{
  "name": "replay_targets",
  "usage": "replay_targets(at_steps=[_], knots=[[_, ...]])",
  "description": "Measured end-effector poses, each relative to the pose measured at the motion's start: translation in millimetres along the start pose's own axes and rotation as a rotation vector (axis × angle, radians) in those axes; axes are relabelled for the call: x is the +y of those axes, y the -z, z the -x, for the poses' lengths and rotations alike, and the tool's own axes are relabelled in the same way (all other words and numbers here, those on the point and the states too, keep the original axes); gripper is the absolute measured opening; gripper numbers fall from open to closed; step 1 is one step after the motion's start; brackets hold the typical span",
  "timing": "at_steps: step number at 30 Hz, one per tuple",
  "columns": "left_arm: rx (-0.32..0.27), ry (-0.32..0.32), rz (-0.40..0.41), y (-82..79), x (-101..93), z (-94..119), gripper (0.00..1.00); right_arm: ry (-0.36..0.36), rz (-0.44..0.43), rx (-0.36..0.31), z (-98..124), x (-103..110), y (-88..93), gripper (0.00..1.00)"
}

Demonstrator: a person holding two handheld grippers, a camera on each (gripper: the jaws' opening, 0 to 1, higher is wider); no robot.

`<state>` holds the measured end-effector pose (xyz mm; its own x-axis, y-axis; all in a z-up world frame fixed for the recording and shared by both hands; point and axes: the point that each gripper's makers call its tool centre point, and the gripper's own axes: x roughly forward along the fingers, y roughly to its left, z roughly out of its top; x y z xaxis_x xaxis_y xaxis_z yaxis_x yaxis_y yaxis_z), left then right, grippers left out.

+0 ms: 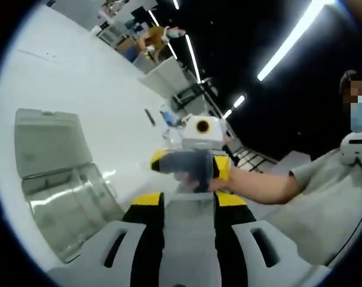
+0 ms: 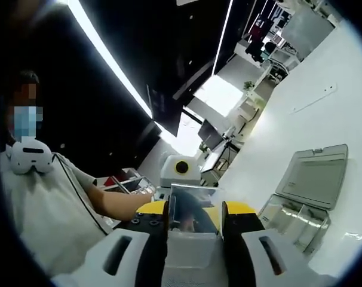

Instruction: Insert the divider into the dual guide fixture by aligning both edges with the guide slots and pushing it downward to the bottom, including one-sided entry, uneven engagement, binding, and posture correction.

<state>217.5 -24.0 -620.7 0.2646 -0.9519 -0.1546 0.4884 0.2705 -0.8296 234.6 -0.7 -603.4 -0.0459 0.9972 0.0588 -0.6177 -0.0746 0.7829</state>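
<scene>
I pinch the clear divider [image 2: 190,209] between both my grippers, my right gripper [image 2: 193,224] and my left gripper [image 1: 190,206] each clamped on an opposite edge, holding it up beside the open clear fixture box [image 1: 61,197] on the white table [image 1: 103,89]

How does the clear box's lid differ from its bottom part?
The lid stands swung open and looks frosted grey, with a flat, panelled inner face. The bottom part lies low on the white table, looks clearer and glossier, and seems split into compartments. Both are translucent plastic, and they meet along one edge.
</scene>
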Motion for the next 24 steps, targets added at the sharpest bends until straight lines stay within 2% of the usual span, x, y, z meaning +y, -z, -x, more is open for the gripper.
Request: replay_targets(at_steps=[8, 10, 12, 14, 17, 20, 21, 24], knots=[[-0.011, -0.005, -0.024, -2.7, 2.8, 0.2, 0.31, 0.025, -0.002, -0.009, -1.0, -3.4, -3.4, 0.31], [-0.007, -0.034, -0.077, -2.2, 7.0, 1.0, 0.31, 0.043, 0.007, -0.01, -2.0, -6.1, -4.1, 0.31], [-0.004, -0.031, -0.075, -1.0, 5.4, 1.1, 0.32, 0.054, 0.001, -0.012, -2.2, -8.1, -4.5, 0.31], [0.011, -0.071, -0.125, 1.2, 10.0, 2.2, 0.33, 0.083, 0.008, -0.011, -3.1, -12.8, -4.3, 0.31], [0.015, -0.096, -0.136, 1.4, 10.7, 2.9, 0.34, 0.115, 0.008, -0.01, -4.2, -17.8, -3.8, 0.31], [0.046, -0.179, -0.192, 4.2, 21.8, 4.5, 0.38, 0.154, 0.0, -0.009, -6.1, -23.7, -2.1, 0.31], [0.06, -0.218, -0.203, 6.0, 26.6, 5.0, 0.39, 0.177, 0.003, -0.002, -7.2, -27.3, -0.5, 0.31], [0.073, -0.262, -0.236, 8.2, 31.7, 4.9, 0.4, 0.266, -0.003, 0.011, -6.8, -42.2, 4.0, 0.3]])
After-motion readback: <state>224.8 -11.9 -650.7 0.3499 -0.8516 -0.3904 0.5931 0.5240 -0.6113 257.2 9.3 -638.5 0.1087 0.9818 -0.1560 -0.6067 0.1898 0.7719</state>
